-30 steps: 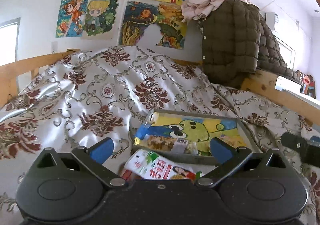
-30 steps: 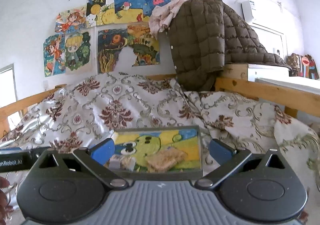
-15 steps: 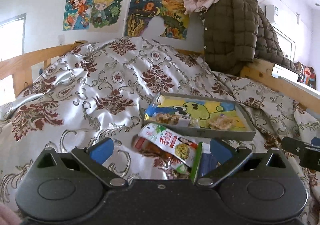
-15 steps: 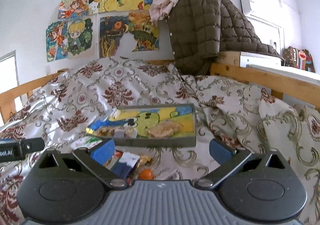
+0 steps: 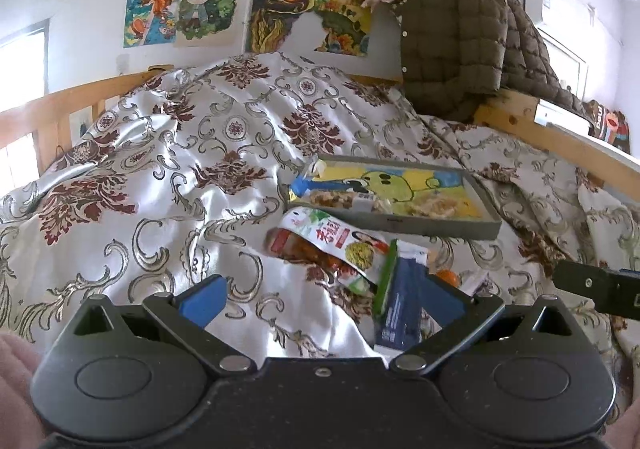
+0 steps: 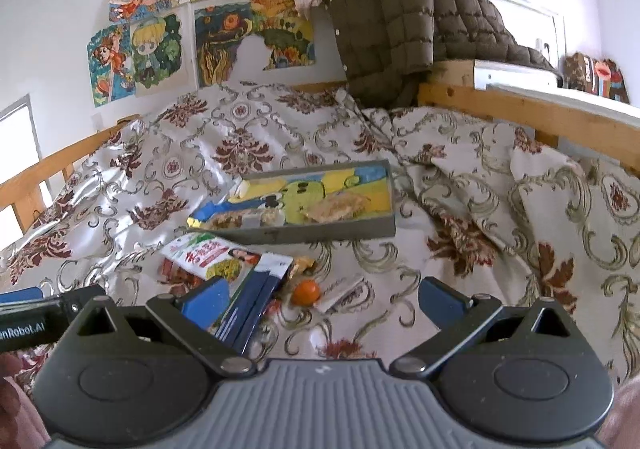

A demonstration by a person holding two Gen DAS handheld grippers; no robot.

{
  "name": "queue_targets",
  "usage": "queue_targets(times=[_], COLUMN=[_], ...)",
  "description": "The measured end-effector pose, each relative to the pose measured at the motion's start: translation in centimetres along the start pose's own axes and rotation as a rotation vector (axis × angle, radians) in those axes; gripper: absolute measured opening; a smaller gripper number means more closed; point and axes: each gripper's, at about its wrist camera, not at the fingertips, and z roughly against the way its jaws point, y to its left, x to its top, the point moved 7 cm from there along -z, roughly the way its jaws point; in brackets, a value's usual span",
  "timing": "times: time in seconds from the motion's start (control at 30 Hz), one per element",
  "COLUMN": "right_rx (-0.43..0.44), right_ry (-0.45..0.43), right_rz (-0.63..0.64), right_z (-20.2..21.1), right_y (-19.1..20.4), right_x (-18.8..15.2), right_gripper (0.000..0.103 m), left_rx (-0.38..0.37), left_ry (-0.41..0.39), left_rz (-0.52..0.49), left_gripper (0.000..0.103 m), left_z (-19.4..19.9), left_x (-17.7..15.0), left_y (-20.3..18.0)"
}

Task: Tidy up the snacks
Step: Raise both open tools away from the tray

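A grey tray (image 5: 440, 223) (image 6: 320, 235) with a cartoon picture inside lies on the bed and holds several snack packs. In front of it lies a loose pile: a white and green packet (image 5: 336, 239) (image 6: 212, 251), a red packet (image 5: 304, 249), a dark blue packet (image 5: 400, 309) (image 6: 244, 309) and a small orange ball (image 6: 306, 292). My left gripper (image 5: 320, 301) is open and empty, just short of the pile. My right gripper (image 6: 322, 299) is open and empty, above the orange ball.
The bed has a shiny patterned quilt (image 5: 180, 189) with folds, and wooden rails (image 6: 540, 117) on both sides. A brown padded jacket (image 5: 460, 41) hangs at the back right. Drawings (image 5: 280, 9) cover the wall.
Both grippers have drawn back and tilted down, so the tray looks farther off and the loose snack pile has come into view in front of it. Both stay open.
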Motion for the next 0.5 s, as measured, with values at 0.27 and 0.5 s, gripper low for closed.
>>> queue_targets(times=[0.27, 0.5], right_rx=[-0.012, -0.02], right_ry=[0.047, 0.097], right_rz=[-0.008, -0.001], right_z=[0.2, -0.4], right_y=[-0.1, 0.0], right_x=[-0.8, -1.3], right_gripper=[0.103, 0.103], left_rx=[0.038, 0.062], left_ry=[0.034, 0.071], left_rz=[0.024, 0.02], left_gripper=[0.102, 0.102], left_z=[0.5, 0.0], left_x=[-0.9, -1.2], left_y=[0.4, 0.5])
